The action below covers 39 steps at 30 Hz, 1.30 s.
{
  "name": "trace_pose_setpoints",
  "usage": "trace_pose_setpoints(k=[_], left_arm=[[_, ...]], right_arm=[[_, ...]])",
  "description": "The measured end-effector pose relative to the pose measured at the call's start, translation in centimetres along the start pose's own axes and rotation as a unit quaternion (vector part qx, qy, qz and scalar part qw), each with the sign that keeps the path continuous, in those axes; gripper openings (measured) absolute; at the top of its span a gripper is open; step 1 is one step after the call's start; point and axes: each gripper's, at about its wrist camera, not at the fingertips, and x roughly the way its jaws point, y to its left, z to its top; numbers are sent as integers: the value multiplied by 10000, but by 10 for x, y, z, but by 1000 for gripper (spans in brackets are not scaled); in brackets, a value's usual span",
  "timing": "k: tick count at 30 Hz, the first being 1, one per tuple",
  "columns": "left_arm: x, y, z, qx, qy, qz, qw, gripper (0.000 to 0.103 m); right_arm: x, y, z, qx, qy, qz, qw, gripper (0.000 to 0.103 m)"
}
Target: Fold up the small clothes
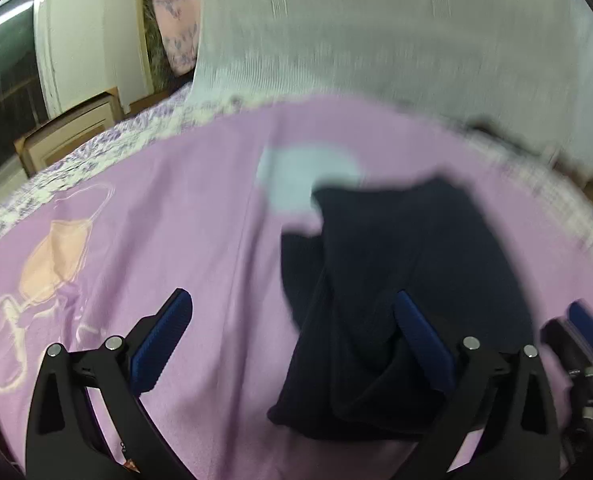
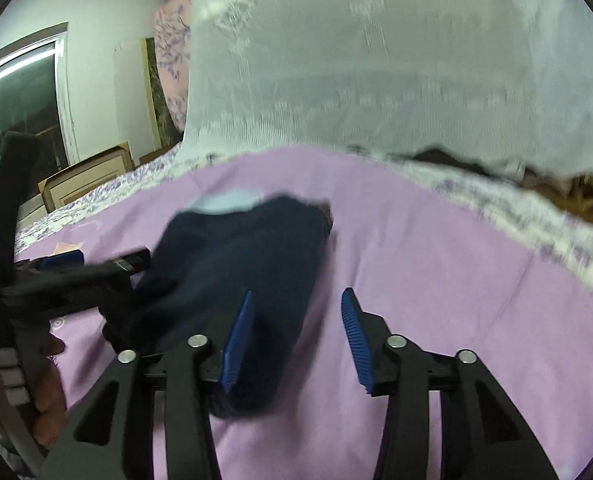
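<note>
At nine o'clock in the left wrist view a peach and white print (image 1: 52, 256) marks the lilac bedsheet (image 1: 200, 216). The left gripper (image 1: 292, 344) stands spread wide, released, nothing between its pads; its right finger (image 1: 424, 344) overlaps the dark navy garment (image 1: 396, 280), though contact is unclear through the blur. The garment lies bunched on the sheet from centre toward five o'clock, a pale blue patch (image 1: 296, 176) just beyond it at twelve. No container shows in either view. In the right wrist view the same garment (image 2: 248, 256) lies at ten o'clock of the right gripper (image 2: 296, 336), whose jaws stand partly apart over bare sheet, holding nothing. A white net curtain (image 2: 376, 60) hangs beyond.
</note>
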Motion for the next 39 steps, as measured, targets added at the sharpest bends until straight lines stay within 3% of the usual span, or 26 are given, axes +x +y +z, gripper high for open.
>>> trace_pose_setpoints(k=[2, 4, 6, 9, 10, 12, 15, 18, 21, 23, 25, 26, 28, 34, 37, 39], left_arm=[[24, 5, -2, -10, 370, 303, 9989, 99], [32, 19, -3, -248, 556, 185, 9980, 99], [37, 32, -4, -452, 654, 229, 9966, 99], [44, 38, -5, -557, 711, 720, 9933, 99], [47, 40, -6, -587, 748, 727, 9928, 99], [43, 45, -4, -676, 693, 604, 9935, 99], [12, 45, 4, -800, 210, 626, 9946, 99], [-3, 31, 24, -678, 93, 364, 9970, 99], [-8, 1, 51, -246, 107, 162, 9995, 99], [-2, -28, 66, 32, 373, -281, 9989, 99], [14, -50, 76, 218, 618, -591, 9961, 99], [24, -62, 78, 377, 731, -622, 9947, 99], [53, -84, 74, 724, 939, -493, 9917, 99], [93, -70, 62, 282, 917, -1169, 9885, 99], [93, -67, 52, 250, 607, -1145, 9913, 99], [91, -67, 51, 231, 602, -1156, 9912, 99]], right_arm=[[5, 10, -9, -65, 61, 70, 9999, 37], [12, 21, -11, -218, 138, 73, 9996, 30], [20, 27, -13, -320, 275, -9, 9991, 28], [24, 25, -16, -314, 297, -1, 9991, 28], [22, 20, -17, -226, 287, 92, 9993, 28], [15, 3, -19, 154, 121, 235, 9995, 49], [8, -25, -19, 888, 17, 528, 9946, 51], [-4, -25, -14, 973, -334, 515, 9934, 47], [-6, 3, -11, 379, -383, 589, 9968, 45], [-1, 21, -15, -68, -337, 686, 9971, 45], [1, 35, -20, -493, -306, 584, 9966, 50], [3, 39, -21, -610, -234, 607, 9960, 60], [6, 37, -23, -636, -121, 660, 9957, 65], [9, 26, -26, -375, 45, 879, 9954, 67], [10, 29, -26, -473, 71, 952, 9943, 75], [5, 27, -26, -424, -2, 995, 9941, 74]])
